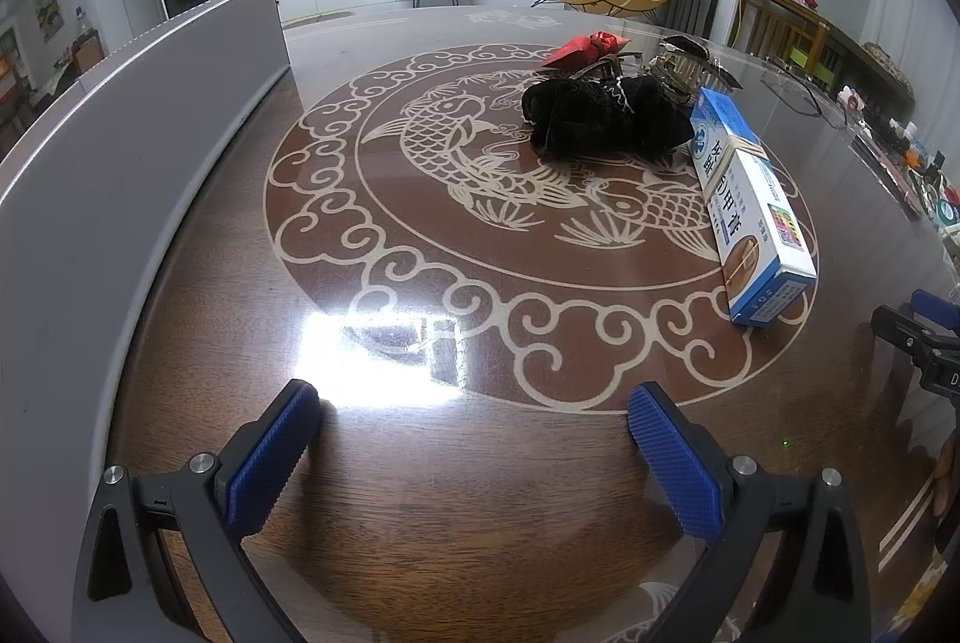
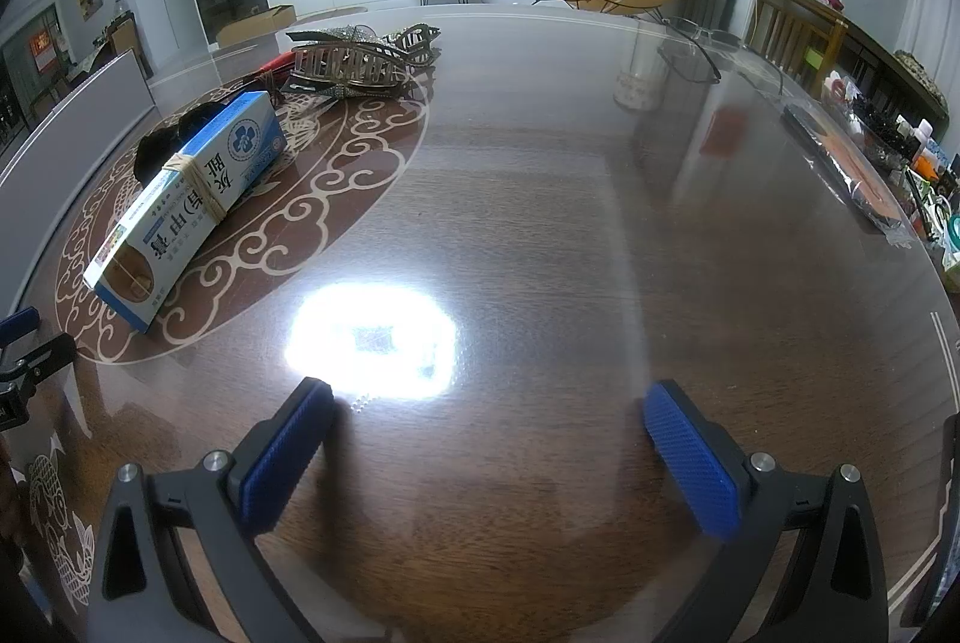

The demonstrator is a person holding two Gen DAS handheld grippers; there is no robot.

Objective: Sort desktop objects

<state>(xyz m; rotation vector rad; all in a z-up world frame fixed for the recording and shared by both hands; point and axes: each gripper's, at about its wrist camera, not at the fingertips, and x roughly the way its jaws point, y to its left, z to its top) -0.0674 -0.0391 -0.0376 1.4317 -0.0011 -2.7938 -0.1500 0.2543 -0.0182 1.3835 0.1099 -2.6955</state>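
Both tongs released, nothing held — left gripper (image 1: 474,418) and right gripper (image 2: 489,418) hover low over the bare near table (image 2: 570,223), likely staging. Far left: medicine box (image 2: 186,205), black cloth (image 1: 606,120), hair claw clip (image 2: 354,63), red pouch (image 1: 585,47) clustered unsorted — box nearest.

Black tool (image 1: 474,457), blue ribbed pads (image 1: 270,463)

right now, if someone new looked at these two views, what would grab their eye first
The pale koi-and-cloud medallion inlaid in the glossy brown table, with a bright lamp glare on it. At the medallion's right side lies a blue-and-white box bound with rubber bands, beside a black cloth bundle. Both open grippers, left and right, hover empty.
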